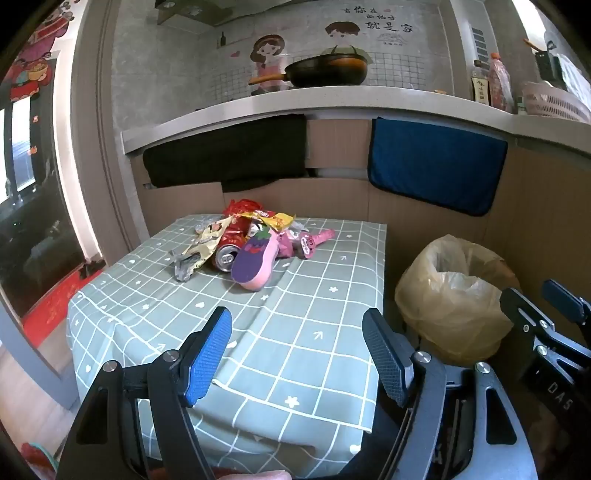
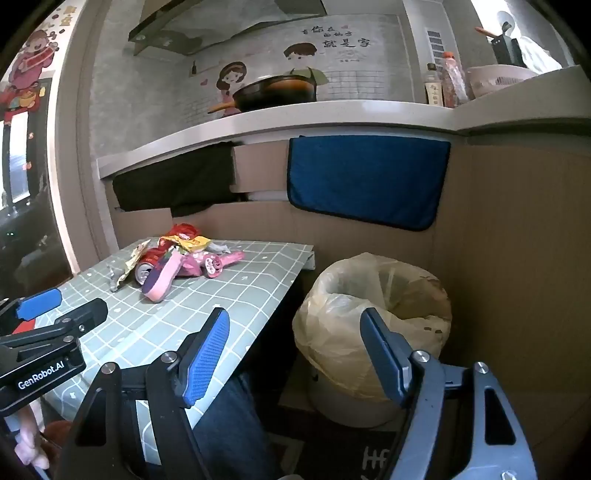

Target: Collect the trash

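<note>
Left tongs [image 1: 295, 354] agape, ribbed blue pads, crinkled wrappers [image 1: 255, 240], checked tablecloth [image 1: 314, 306]

hidden: soda can [image 1: 226, 254] body under wrappers | wall text [image 1: 388, 18] unreadable

Tablecloth [image 1: 303, 295] grey-green, white grid; bin liner [image 2: 369, 295] pale yellow; towel [image 1: 436, 166] blue.

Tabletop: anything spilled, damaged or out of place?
Yes. A heap of wrappers, a crushed red can lying on its side and a pink-purple packet clutter the checked tablecloth. The lined bin beside it stands upright.
</note>
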`<action>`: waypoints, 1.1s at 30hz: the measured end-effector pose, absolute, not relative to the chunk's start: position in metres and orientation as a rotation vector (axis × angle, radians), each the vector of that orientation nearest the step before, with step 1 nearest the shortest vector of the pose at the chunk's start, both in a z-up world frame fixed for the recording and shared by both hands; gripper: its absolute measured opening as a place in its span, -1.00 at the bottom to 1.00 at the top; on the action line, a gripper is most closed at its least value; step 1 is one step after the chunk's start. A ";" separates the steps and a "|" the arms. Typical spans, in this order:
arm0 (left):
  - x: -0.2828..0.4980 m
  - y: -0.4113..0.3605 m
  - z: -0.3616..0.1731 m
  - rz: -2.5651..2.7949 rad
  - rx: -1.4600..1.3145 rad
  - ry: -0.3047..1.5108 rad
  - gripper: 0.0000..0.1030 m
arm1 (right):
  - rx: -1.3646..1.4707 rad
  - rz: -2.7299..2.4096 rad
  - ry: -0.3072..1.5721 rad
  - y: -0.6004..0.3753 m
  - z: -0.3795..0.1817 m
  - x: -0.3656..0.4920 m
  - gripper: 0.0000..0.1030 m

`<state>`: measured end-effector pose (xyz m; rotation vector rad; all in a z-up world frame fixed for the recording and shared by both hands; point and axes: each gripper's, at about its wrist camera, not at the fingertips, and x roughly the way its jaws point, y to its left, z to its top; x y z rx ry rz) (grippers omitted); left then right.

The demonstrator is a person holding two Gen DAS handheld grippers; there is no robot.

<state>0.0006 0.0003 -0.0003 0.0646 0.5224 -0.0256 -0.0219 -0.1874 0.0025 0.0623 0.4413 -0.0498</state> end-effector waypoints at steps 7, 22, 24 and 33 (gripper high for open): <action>0.000 0.000 0.000 -0.024 0.064 0.522 0.42 | 0.066 -0.050 0.443 -0.189 0.000 -0.019 0.38; 0.000 0.000 0.000 -0.024 0.063 0.525 0.42 | 0.069 -0.051 0.444 -0.191 -0.001 -0.016 0.38; -0.001 0.000 0.000 -0.023 0.062 0.526 0.42 | 0.067 -0.051 0.444 -0.191 -0.001 -0.016 0.38; -0.002 0.000 0.001 -0.025 0.063 0.525 0.42 | 0.070 -0.054 0.445 -0.193 -0.003 -0.017 0.38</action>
